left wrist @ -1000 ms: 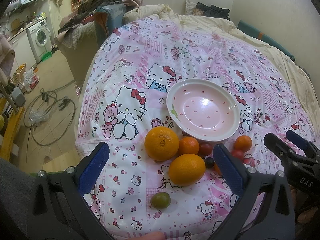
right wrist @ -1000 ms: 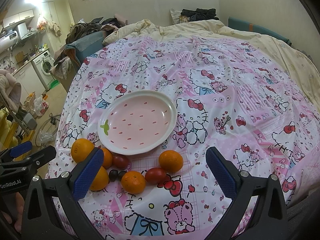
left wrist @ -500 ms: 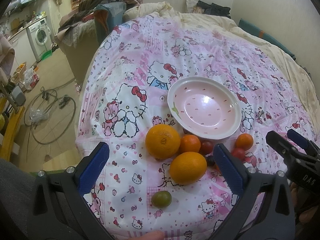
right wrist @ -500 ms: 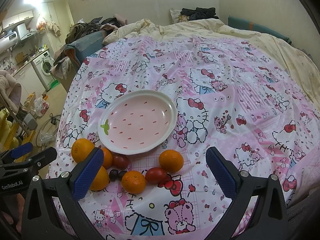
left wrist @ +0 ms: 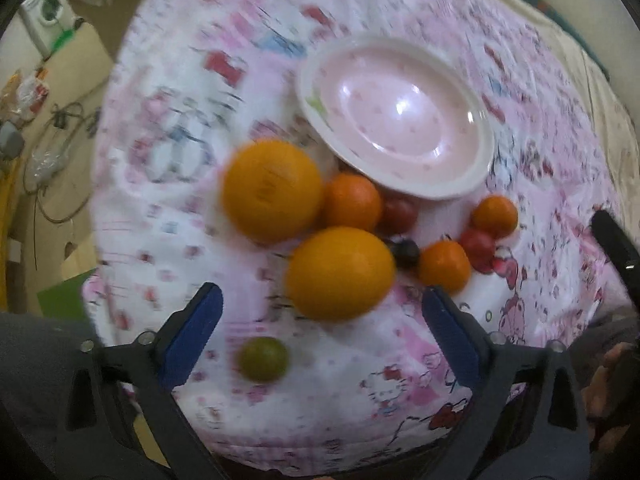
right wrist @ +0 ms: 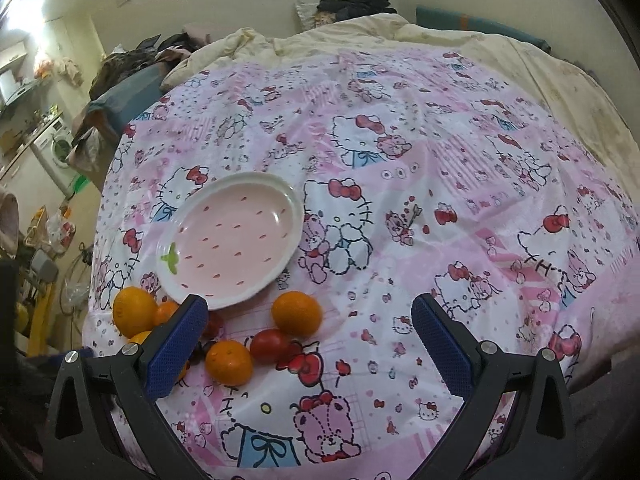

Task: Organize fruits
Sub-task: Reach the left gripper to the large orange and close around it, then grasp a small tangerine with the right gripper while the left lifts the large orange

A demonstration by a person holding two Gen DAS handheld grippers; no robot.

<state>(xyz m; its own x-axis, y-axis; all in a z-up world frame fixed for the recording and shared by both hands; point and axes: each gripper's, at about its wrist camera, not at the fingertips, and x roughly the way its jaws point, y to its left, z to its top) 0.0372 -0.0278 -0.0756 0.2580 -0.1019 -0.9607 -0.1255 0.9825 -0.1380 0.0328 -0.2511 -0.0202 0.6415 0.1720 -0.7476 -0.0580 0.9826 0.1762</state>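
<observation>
Left gripper point(left wrist: 320, 320) nearer the oranges point(left wrist: 340, 272)

We see our left tool point(left wrist: 320, 328) with its blue pads spread wide, holding nothing, above the bed's pink cartoon-print cover point(left wrist: 168, 184). Two big oranges point(left wrist: 273, 190) point(left wrist: 340, 273) sit just ahead, smaller fruits beside them, a green one point(left wrist: 264, 359) nearest, the pink plate point(left wrist: 472, 184) beyond. The picture is blurred.
</observation>
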